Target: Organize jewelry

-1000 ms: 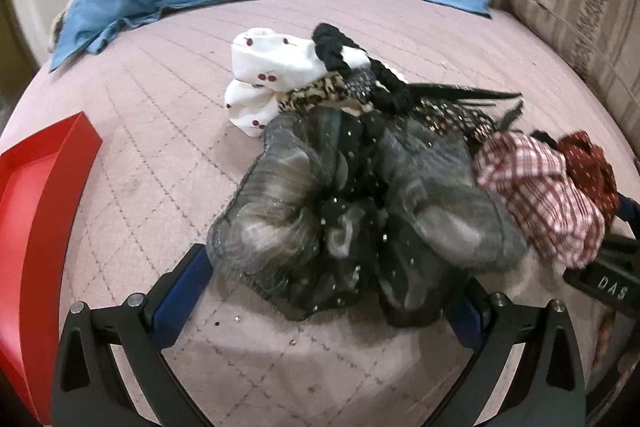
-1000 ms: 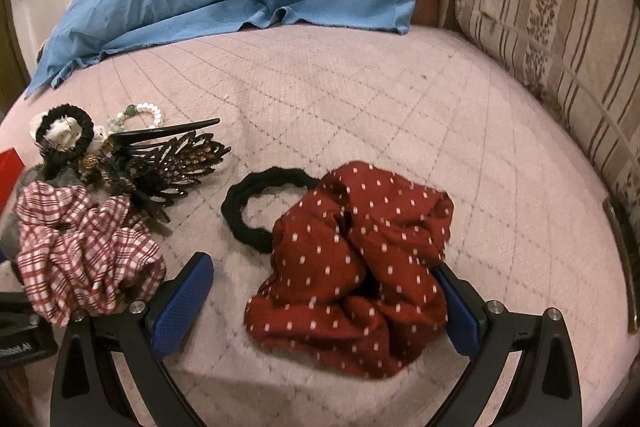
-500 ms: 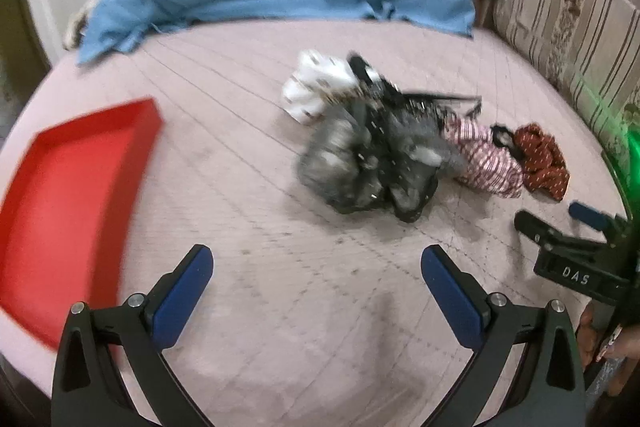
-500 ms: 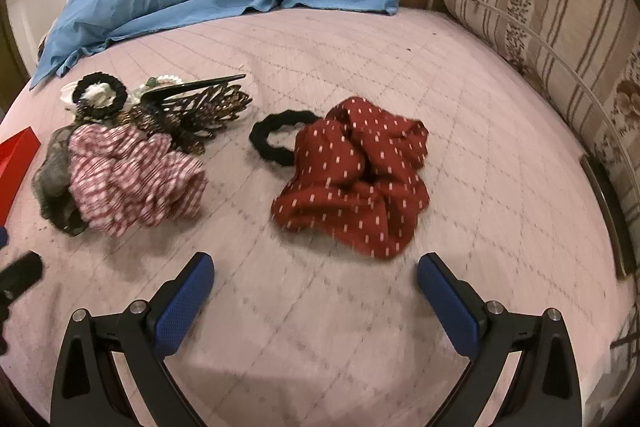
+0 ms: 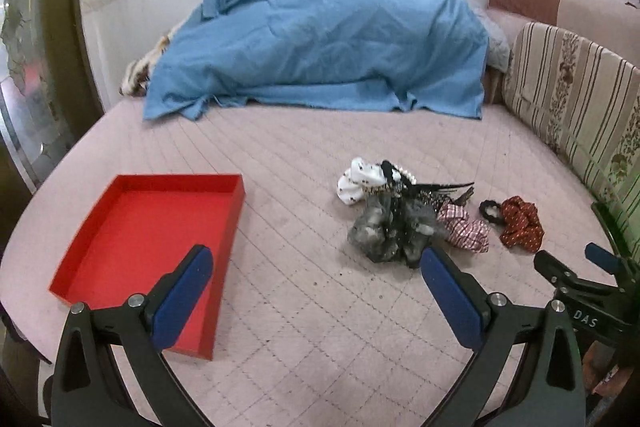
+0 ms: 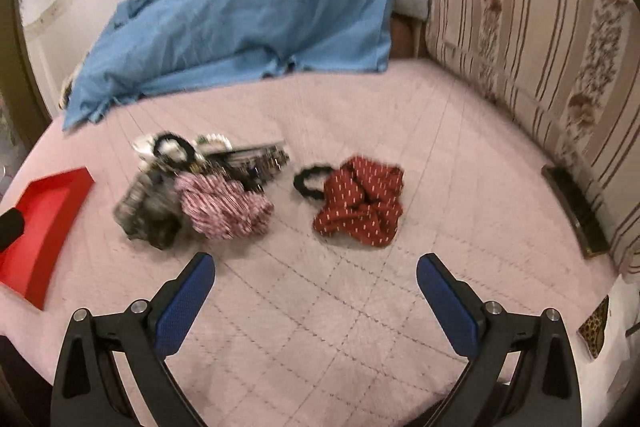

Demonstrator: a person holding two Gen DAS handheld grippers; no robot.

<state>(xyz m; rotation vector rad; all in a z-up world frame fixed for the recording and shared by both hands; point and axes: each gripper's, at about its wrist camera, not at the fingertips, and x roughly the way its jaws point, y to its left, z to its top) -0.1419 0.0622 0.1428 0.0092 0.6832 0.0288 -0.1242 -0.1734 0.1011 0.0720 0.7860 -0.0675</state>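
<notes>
Both the left gripper (image 5: 316, 291) and the right gripper (image 6: 316, 291) hang spread wide and empty over the pink bedcover (image 5: 304, 155), the blurred scrunchie heap (image 6: 192, 195) (items hard to separate) lying right of the red tray (image 5: 140, 227).

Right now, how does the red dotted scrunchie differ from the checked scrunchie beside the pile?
The red dotted scrunchie is dark red with small white dots; the checked scrunchie is red-and-white plaid. The dotted one lies apart from the pile, touching only a black hair tie; the checked one presses against the grey scrunchie in the pile. Both are gathered fabric, lying on the pink bedcover, outside the red tray.
</notes>
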